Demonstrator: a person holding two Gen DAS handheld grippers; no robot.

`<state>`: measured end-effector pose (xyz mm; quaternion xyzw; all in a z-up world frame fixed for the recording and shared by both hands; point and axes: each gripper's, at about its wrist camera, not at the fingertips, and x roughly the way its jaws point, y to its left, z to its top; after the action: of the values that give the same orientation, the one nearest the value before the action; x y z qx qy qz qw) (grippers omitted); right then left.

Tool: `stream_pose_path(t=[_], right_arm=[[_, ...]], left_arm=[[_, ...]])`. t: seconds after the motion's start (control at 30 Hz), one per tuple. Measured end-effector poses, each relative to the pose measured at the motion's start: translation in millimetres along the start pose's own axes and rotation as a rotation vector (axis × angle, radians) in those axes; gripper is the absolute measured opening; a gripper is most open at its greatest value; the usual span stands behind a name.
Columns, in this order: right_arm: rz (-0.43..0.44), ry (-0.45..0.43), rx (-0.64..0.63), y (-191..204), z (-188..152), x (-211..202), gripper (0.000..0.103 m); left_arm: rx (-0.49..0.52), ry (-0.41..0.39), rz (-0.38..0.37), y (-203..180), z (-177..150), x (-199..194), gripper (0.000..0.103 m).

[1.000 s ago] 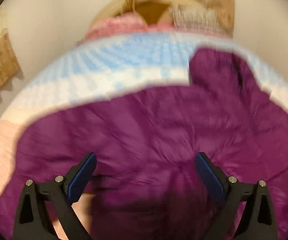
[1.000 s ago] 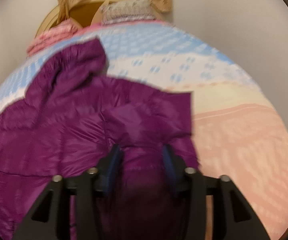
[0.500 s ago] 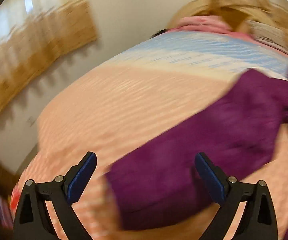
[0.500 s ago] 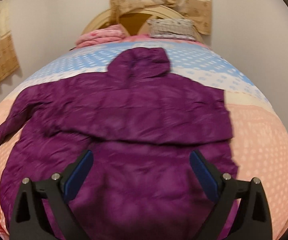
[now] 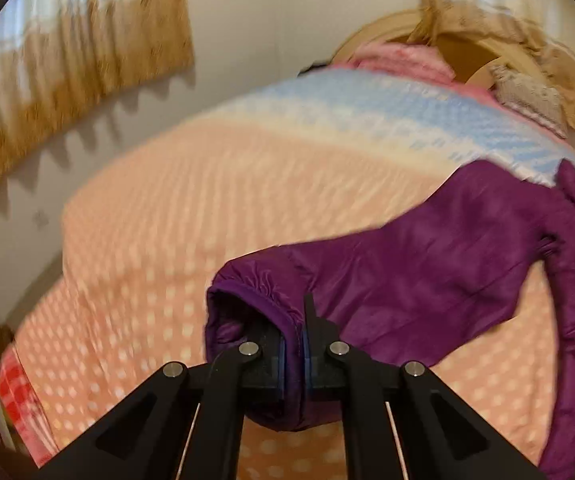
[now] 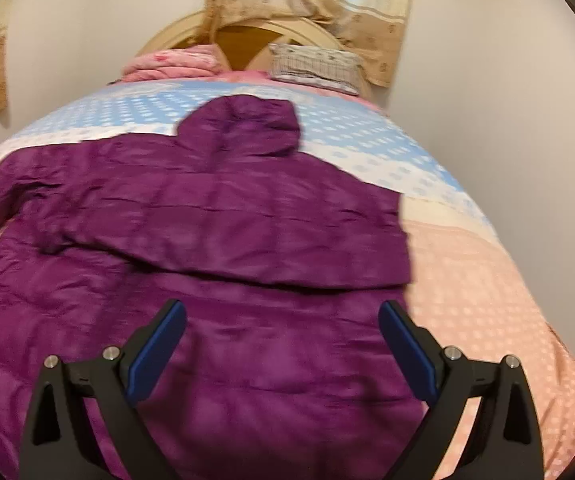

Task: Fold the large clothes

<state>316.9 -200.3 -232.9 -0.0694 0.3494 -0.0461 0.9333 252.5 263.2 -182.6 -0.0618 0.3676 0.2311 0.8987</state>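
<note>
A purple hooded puffer jacket (image 6: pixel 223 232) lies flat on the bed, hood toward the headboard. Its right sleeve is folded across the body. Its left sleeve (image 5: pixel 427 256) stretches out over the bedspread. My left gripper (image 5: pixel 293 344) is shut on the elastic cuff (image 5: pixel 255 296) of that sleeve. My right gripper (image 6: pixel 283 344) is open and empty, hovering above the jacket's lower back.
The bed has a pink, cream and blue dotted bedspread (image 5: pixel 215 200). A pink folded blanket (image 6: pixel 171 62) and a checked pillow (image 6: pixel 315 66) sit by the wooden headboard (image 6: pixel 247 36). Curtains (image 5: pixel 67 60) hang on the left wall. White walls lie close on both sides.
My left gripper swung left from the jacket body to the left sleeve and closed on its cuff. My right gripper let go of the folded right sleeve, opened and pulled back.
</note>
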Motion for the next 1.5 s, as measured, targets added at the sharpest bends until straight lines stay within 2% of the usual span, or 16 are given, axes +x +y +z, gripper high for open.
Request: stream_pose_path(t=[0.13, 0.27, 0.47, 0.57, 0.67, 0.73, 0.77, 0.8, 0.9, 0.97, 1.07, 1.17, 1.2, 1.27, 1.33, 1.5], right_arm=[[-0.037, 0.010, 0.023, -24, -1, 4, 0.099], [-0.059, 0.018, 0.061, -44, -3, 6, 0.099], [-0.068, 0.023, 0.113, -71, -14, 2, 0.099], [-0.068, 0.025, 0.124, -79, -20, 0, 0.099], [-0.064, 0.034, 0.133, -85, -23, 2, 0.099], [-0.055, 0.036, 0.143, -89, -24, 4, 0.099], [-0.050, 0.035, 0.145, -90, -24, 4, 0.099], [-0.045, 0.034, 0.146, -90, -23, 4, 0.099], [-0.033, 0.028, 0.137, -86, -21, 6, 0.099], [-0.026, 0.030, 0.129, -83, -21, 9, 0.099], [-0.009, 0.030, 0.123, -76, -19, 10, 0.099], [0.014, 0.033, 0.112, -68, -16, 10, 0.099], [0.022, 0.039, 0.110, -65, -15, 12, 0.099], [0.037, 0.044, 0.108, -59, -11, 13, 0.099], [0.080, 0.039, 0.112, -52, -4, 12, 0.099], [0.224, 0.028, 0.110, -25, 26, 14, 0.099]], left_arm=[[0.071, -0.060, -0.067, -34, 22, -29, 0.004], [0.141, -0.120, -0.188, -95, 45, -56, 0.004], [0.302, -0.193, -0.407, -236, 55, -99, 0.004], [0.351, -0.210, -0.483, -291, 51, -111, 0.005], [0.395, -0.215, -0.480, -337, 39, -116, 0.008], [0.440, -0.220, -0.402, -363, 33, -113, 0.017], [0.446, -0.212, -0.402, -370, 30, -113, 0.025], [0.435, -0.199, -0.429, -370, 28, -110, 0.041], [0.395, -0.243, -0.443, -364, 24, -111, 0.059], [0.413, -0.253, -0.444, -364, 25, -113, 0.064], [0.430, -0.276, -0.439, -358, 31, -117, 0.065], [0.419, -0.311, -0.548, -345, 37, -137, 0.068], [0.420, -0.333, -0.550, -342, 39, -143, 0.074], [0.426, -0.364, -0.524, -338, 44, -149, 0.080], [0.427, -0.354, -0.469, -332, 48, -136, 0.081], [0.336, -0.214, -0.302, -288, 54, -56, 0.081]])
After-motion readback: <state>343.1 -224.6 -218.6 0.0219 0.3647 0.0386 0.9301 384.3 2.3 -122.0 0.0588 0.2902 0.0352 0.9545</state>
